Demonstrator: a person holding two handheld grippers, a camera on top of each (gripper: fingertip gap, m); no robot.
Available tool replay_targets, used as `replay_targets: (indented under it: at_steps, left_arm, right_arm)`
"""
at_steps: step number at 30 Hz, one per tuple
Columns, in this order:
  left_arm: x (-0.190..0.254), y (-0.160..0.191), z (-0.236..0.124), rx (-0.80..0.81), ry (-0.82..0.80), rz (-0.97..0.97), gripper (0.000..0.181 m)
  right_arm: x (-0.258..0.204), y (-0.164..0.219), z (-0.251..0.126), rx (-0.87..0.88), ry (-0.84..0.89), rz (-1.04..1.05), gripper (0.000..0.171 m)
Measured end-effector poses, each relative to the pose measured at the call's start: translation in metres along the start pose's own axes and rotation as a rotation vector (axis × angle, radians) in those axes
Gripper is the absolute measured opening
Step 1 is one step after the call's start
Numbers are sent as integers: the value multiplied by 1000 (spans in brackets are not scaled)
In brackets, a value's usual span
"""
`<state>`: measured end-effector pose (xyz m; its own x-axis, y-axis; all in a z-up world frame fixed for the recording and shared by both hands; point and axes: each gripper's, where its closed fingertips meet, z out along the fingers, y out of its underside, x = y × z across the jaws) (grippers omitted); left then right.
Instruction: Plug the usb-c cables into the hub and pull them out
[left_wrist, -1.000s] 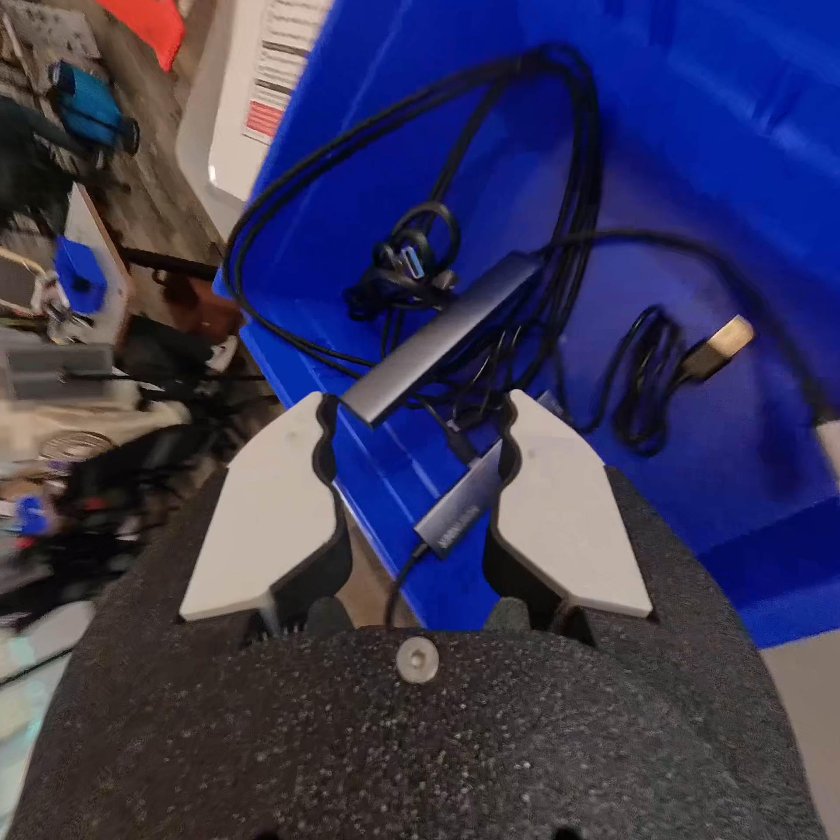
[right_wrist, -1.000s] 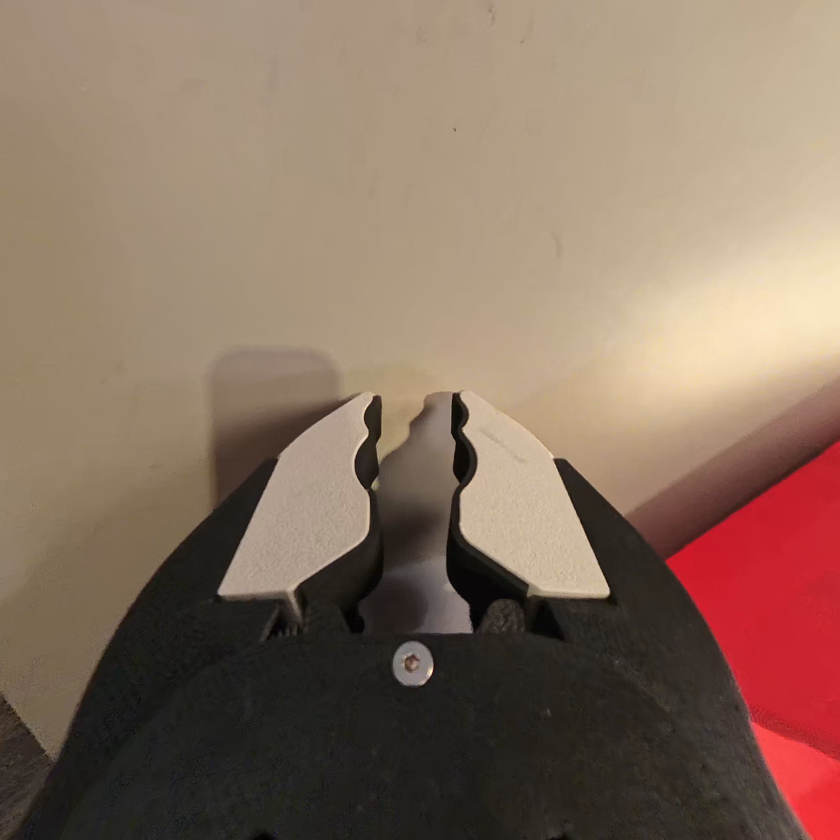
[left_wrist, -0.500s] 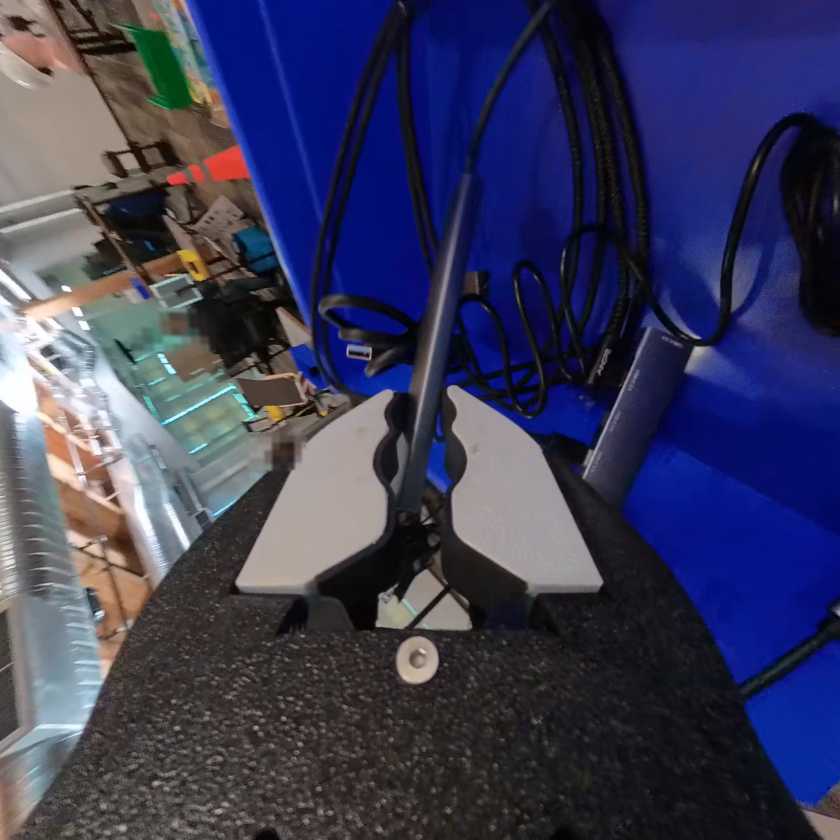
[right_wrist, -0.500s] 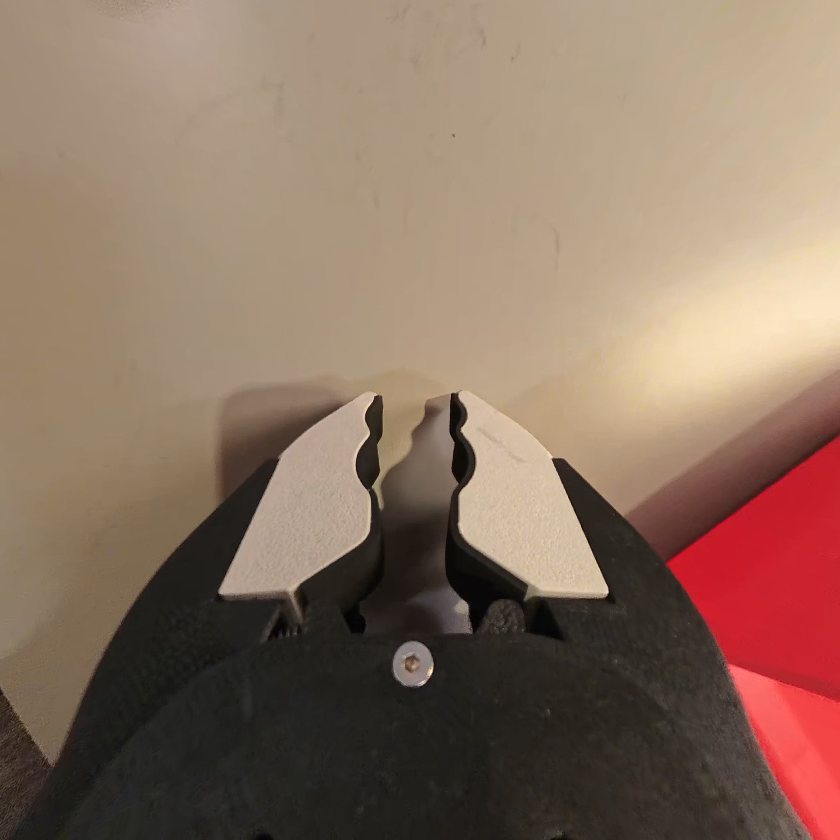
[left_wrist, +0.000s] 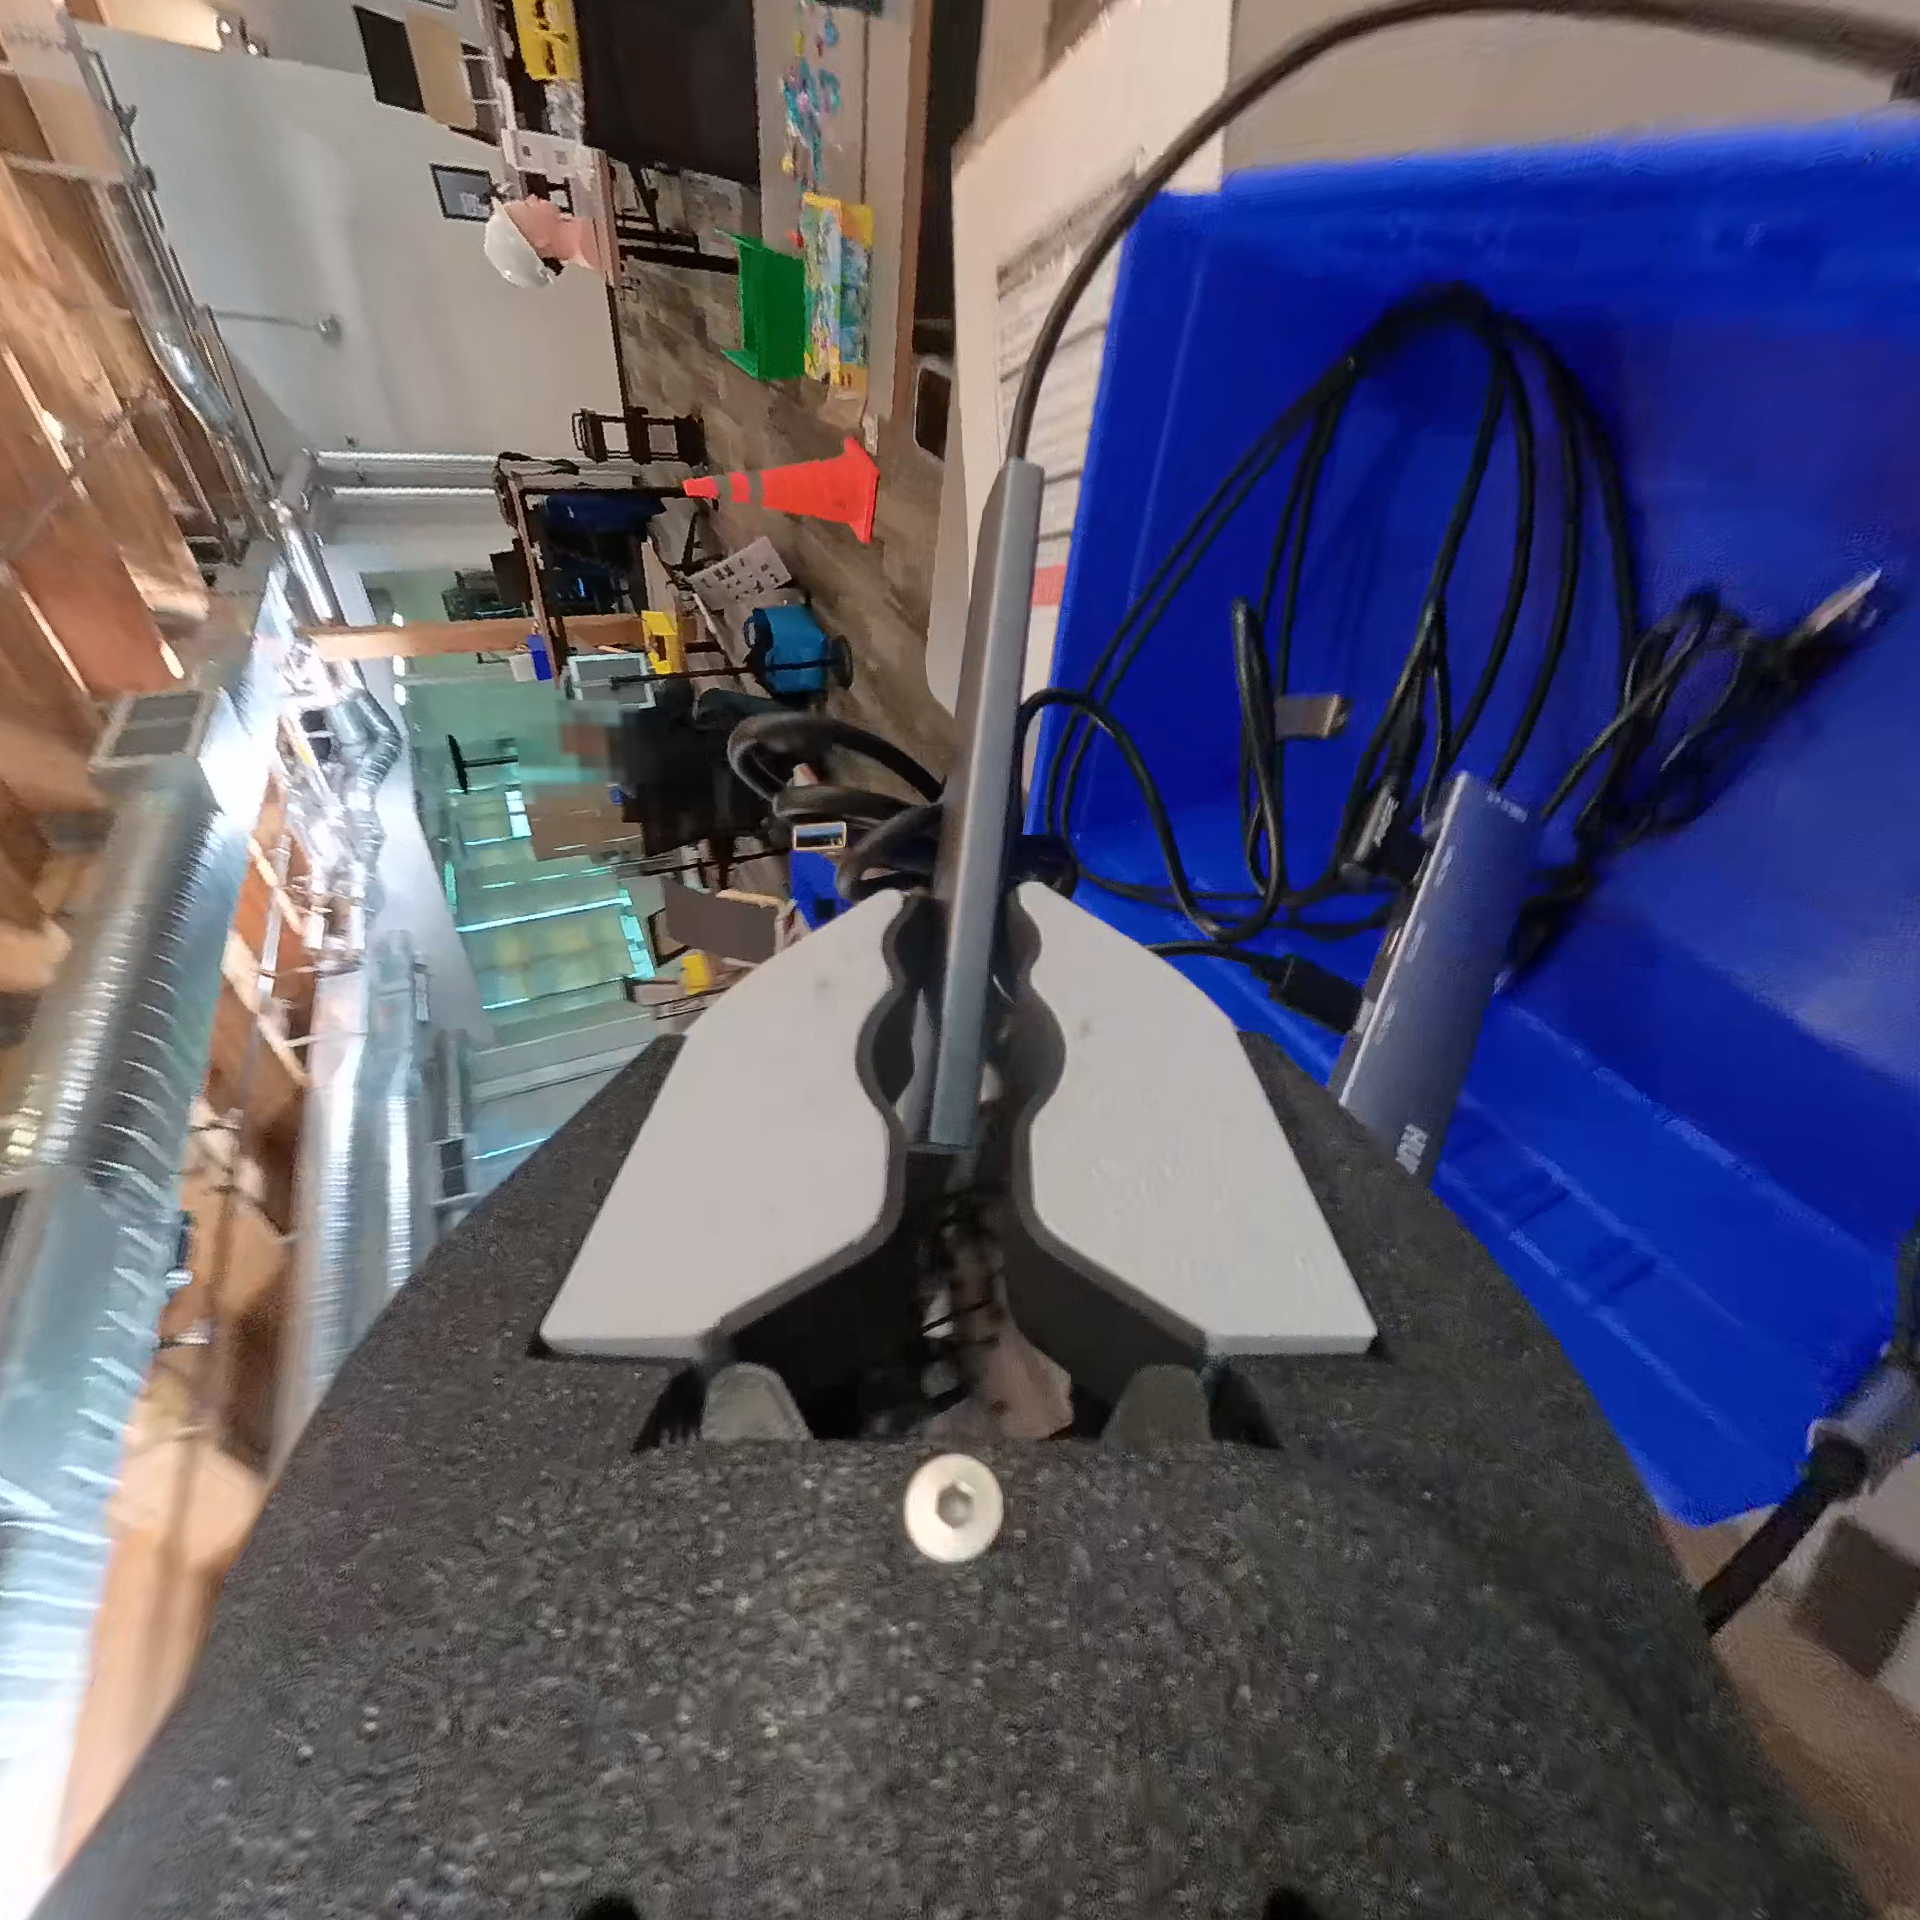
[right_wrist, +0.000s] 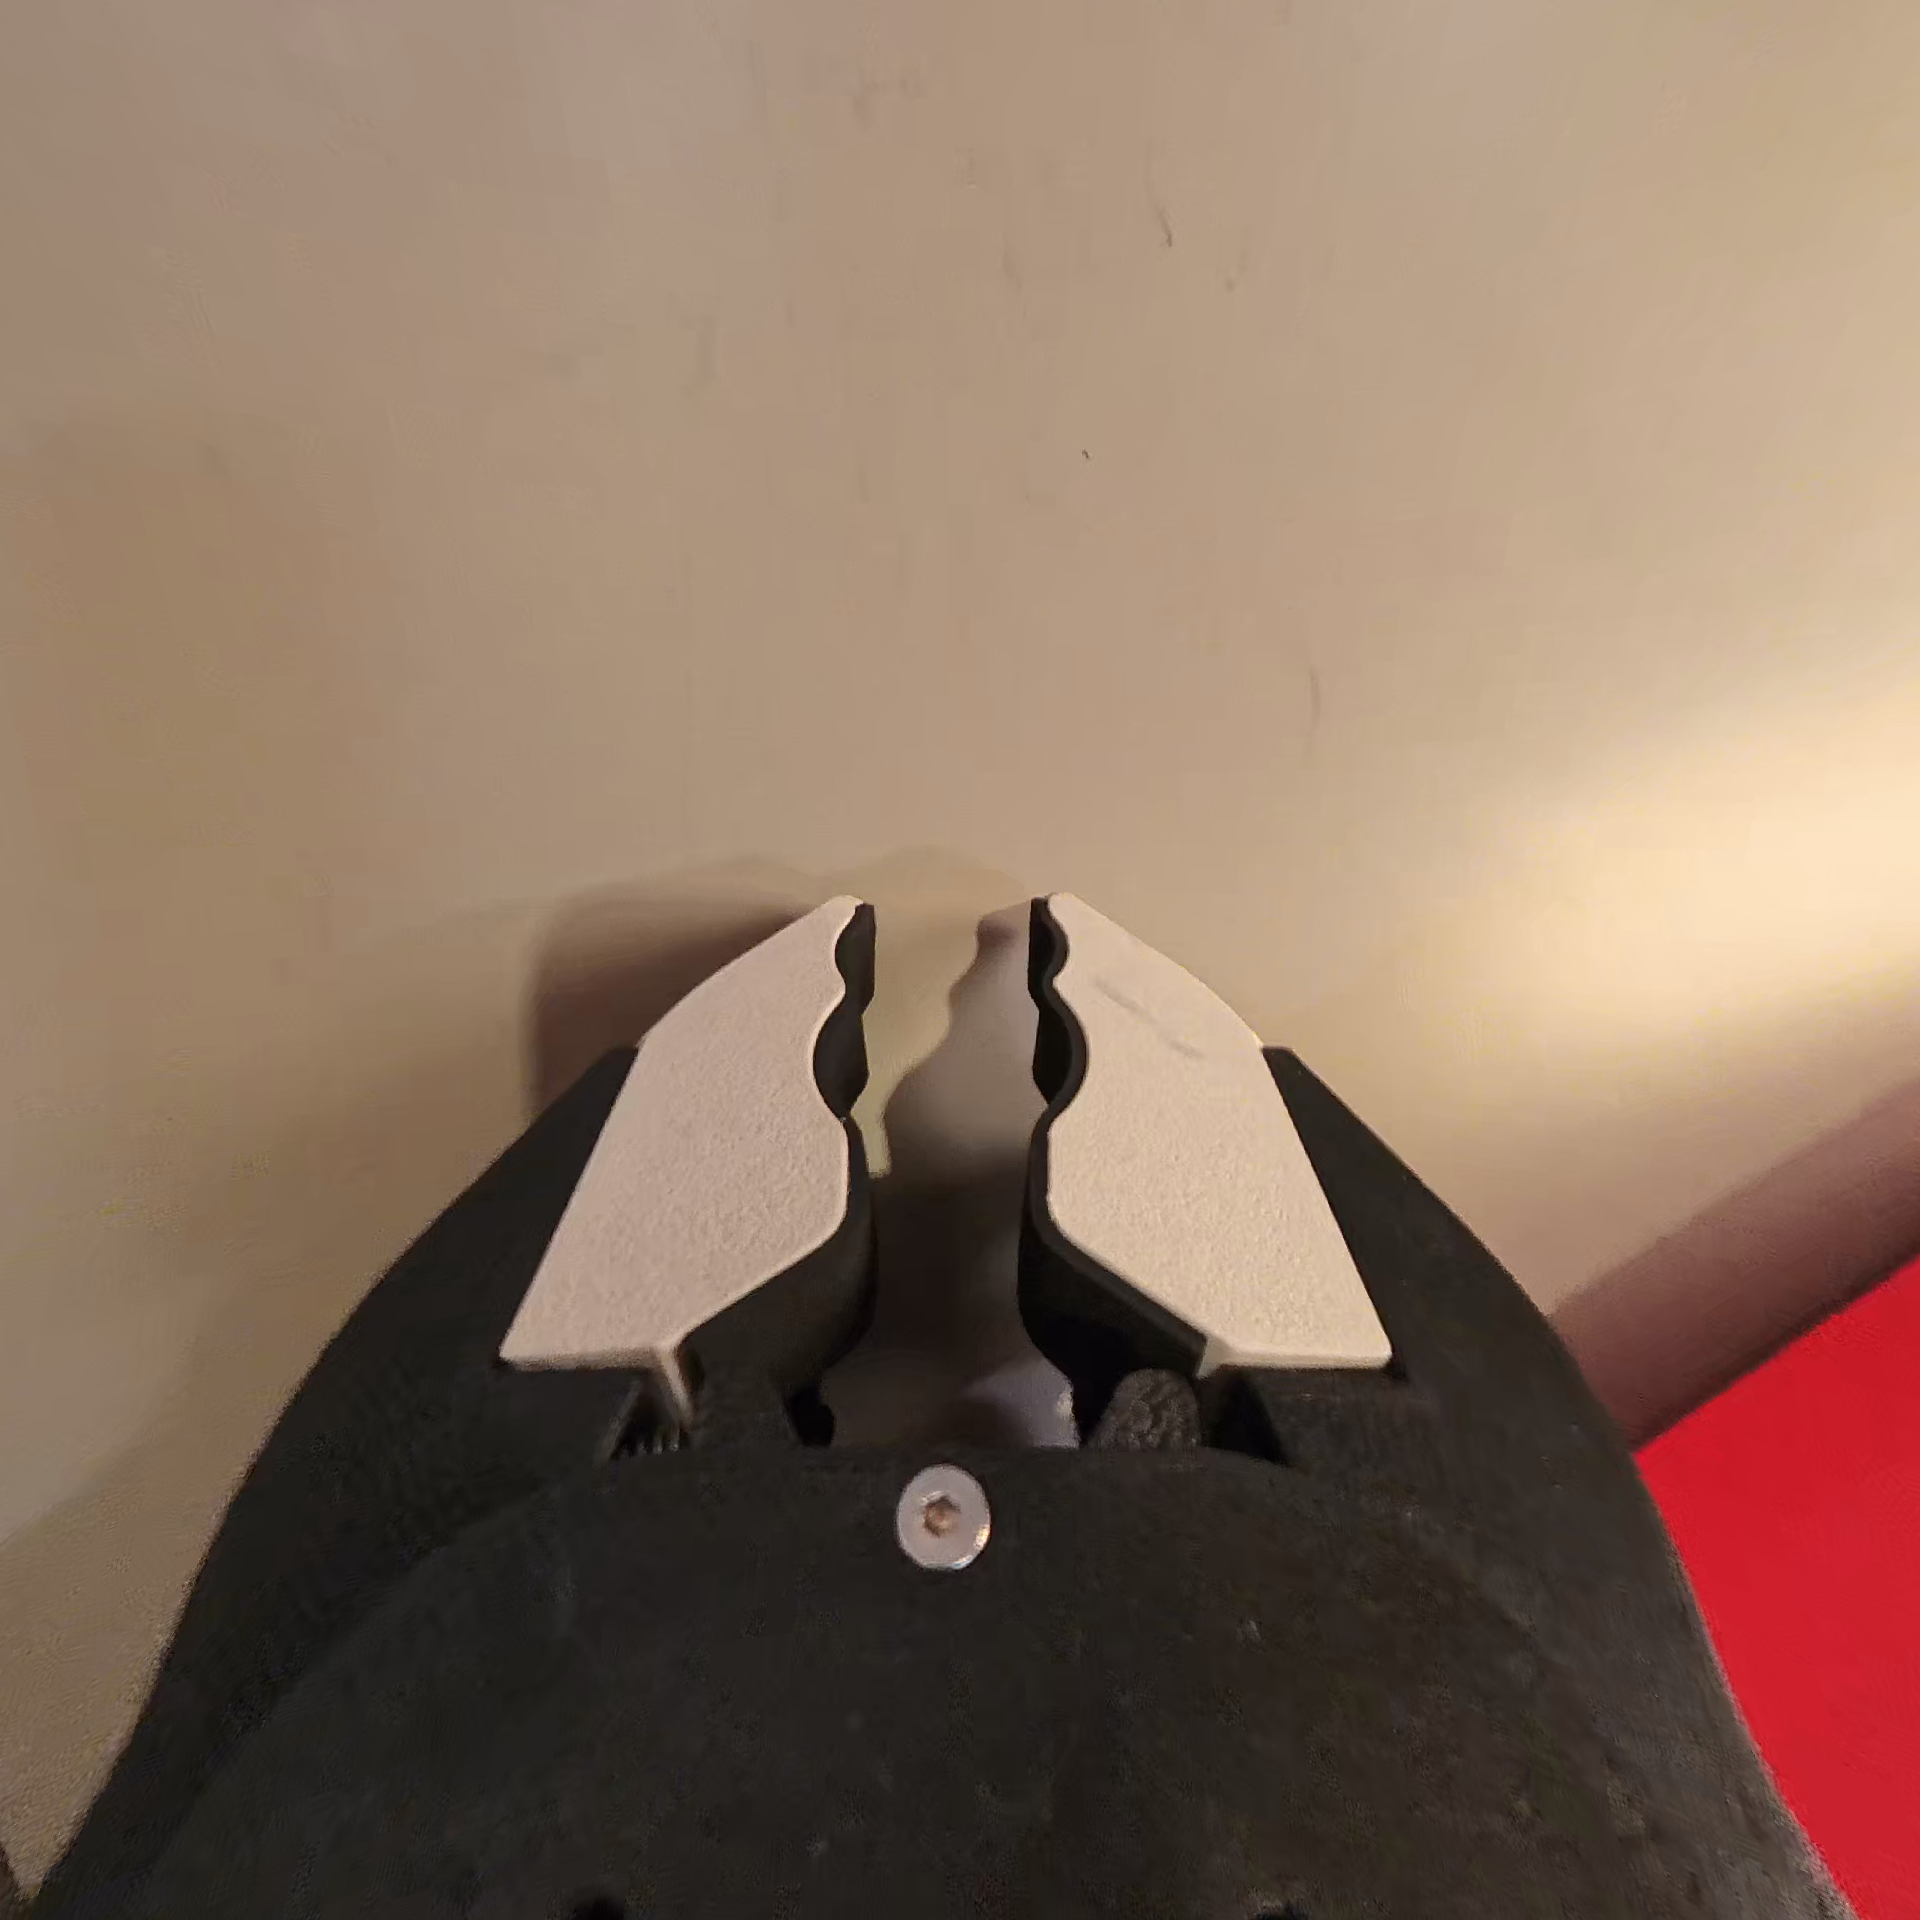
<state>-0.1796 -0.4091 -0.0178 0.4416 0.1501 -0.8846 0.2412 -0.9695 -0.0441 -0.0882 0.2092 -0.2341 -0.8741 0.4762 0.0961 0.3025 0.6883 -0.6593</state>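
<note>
In the left wrist view my left gripper (left_wrist: 961, 914) is shut on a slim grey hub (left_wrist: 992, 727), held edge-on between the fingers. Its black lead (left_wrist: 1122, 229) arcs up and to the right out of frame. A second grey hub (left_wrist: 1439, 956) and a tangle of black cables (left_wrist: 1455, 582) with metal plugs lie in the blue bin (left_wrist: 1714, 1091). In the right wrist view my right gripper (right_wrist: 951, 920) is slightly open and empty, pointing at a bare beige surface (right_wrist: 935, 416).
The blue bin's wall rises at the right of the left wrist view. Behind it stands a white board (left_wrist: 1039, 208). A workshop with an orange cone (left_wrist: 810, 488), shelves and carts lies to the left. A red surface (right_wrist: 1808, 1558) shows at the right wrist view's lower right. The left gripper's tips are roughly 65 centimetres from the right gripper's.
My left gripper closed on the slim hub and lifted it up and out of the bin, with the view swinging toward the room. The right gripper barely moved.
</note>
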Motion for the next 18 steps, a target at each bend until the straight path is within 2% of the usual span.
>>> replay_targets:
  at_steps: [1,7,13,15,18]
  left_arm:
    - [-3,-3,-3,29,4,-56,15]
    - [-14,-12,-9,120,3,-331,13]
    - [-43,-10,-13,154,-133,-502,13]
    - [-48,-14,-16,175,-139,-509,13]
    - [-36,-16,-9,124,-81,-476,13]
  right_arm:
    - [0,-1,1,1,-5,-5,28]
    - [-1,-4,3,13,-13,-7,28]
    - [-3,0,0,19,-15,1,28]
    - [-3,1,-2,19,-13,3,28]
    - [-4,2,-3,28,-13,15,28]
